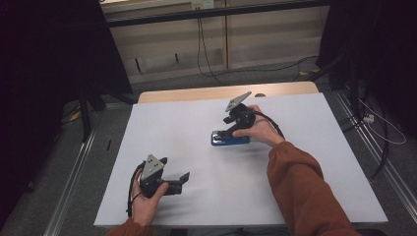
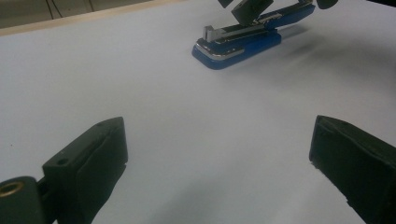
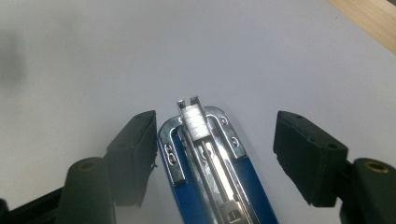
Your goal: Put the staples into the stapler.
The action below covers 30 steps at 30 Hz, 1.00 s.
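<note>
A blue stapler (image 1: 230, 139) with a chrome front lies on the white table top (image 1: 196, 123), right of centre. In the right gripper view its metal staple channel (image 3: 196, 122) faces up. My right gripper (image 1: 223, 135) points down over the stapler (image 3: 205, 158), one jaw on each side. The left jaw sits close to the blue edge and the right jaw stands apart from it, so this gripper (image 3: 215, 140) is open. My left gripper (image 1: 175, 169) rests near the front left, open, with bare table between its jaws (image 2: 219, 149). The stapler (image 2: 238, 44) lies well ahead of it.
A wooden table edge (image 1: 221, 92) runs along the far side beyond the white top. Dark stands and cables (image 1: 201, 44) are on the floor behind and to the sides. Metal rails (image 1: 74, 172) flank the table.
</note>
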Available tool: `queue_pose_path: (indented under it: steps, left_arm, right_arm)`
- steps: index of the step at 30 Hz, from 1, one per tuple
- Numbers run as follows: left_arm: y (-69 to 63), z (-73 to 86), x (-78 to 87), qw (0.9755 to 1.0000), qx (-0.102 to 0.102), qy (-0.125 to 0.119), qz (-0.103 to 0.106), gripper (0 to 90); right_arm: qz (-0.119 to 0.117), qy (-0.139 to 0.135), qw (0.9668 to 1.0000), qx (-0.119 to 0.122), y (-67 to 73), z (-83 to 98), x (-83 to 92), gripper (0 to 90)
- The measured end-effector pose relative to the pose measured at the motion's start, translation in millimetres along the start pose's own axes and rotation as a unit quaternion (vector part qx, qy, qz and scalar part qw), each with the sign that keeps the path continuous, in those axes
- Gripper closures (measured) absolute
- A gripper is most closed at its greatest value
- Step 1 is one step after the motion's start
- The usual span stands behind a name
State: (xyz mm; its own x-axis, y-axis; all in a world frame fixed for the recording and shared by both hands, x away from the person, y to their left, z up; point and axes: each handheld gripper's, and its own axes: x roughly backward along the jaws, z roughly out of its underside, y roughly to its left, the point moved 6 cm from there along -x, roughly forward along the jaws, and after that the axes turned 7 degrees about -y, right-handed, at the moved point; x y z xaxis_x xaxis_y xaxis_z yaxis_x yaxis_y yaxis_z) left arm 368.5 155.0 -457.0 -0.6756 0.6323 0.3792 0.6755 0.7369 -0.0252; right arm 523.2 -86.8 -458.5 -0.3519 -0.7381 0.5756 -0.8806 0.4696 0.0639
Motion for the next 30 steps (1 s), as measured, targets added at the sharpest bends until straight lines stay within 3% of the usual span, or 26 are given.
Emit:
queue_pose_path:
  steps: [7, 10, 18, 27, 30]
  left_arm:
    - [-0.5, 0.3, -0.8, 1.0, 0.005, 0.0, 0.001, 4.6]
    - [-0.6, 0.7, -0.9, 1.0, 0.006, 0.001, 0.002, 4.6]
    - [-0.2, 0.7, -0.9, 1.0, 0.006, 0.001, 0.002, 4.6]
    - [0.7, -0.8, 0.4, 1.0, 0.003, -0.005, -0.004, 4.6]
    - [1.1, -0.8, 0.6, 1.0, 0.004, -0.006, -0.006, 4.6]
  right_arm:
    - [0.006, -0.011, 0.9997, -0.019, 1.0, 3.5, 4.6, 25.0]
    - [0.027, -0.02, 0.999, -0.03, -1.3, 3.6, 7.6, 17.3]
    - [0.047, -0.029, 0.9975, -0.045, -4.3, 8.7, 14.0, 12.3]
    - [0.095, -0.062, 0.9901, -0.083, -10.7, 16.8, 22.1, 7.8]
    - [0.112, -0.065, 0.9881, -0.082, -12.1, 19.8, 26.3, 7.2]
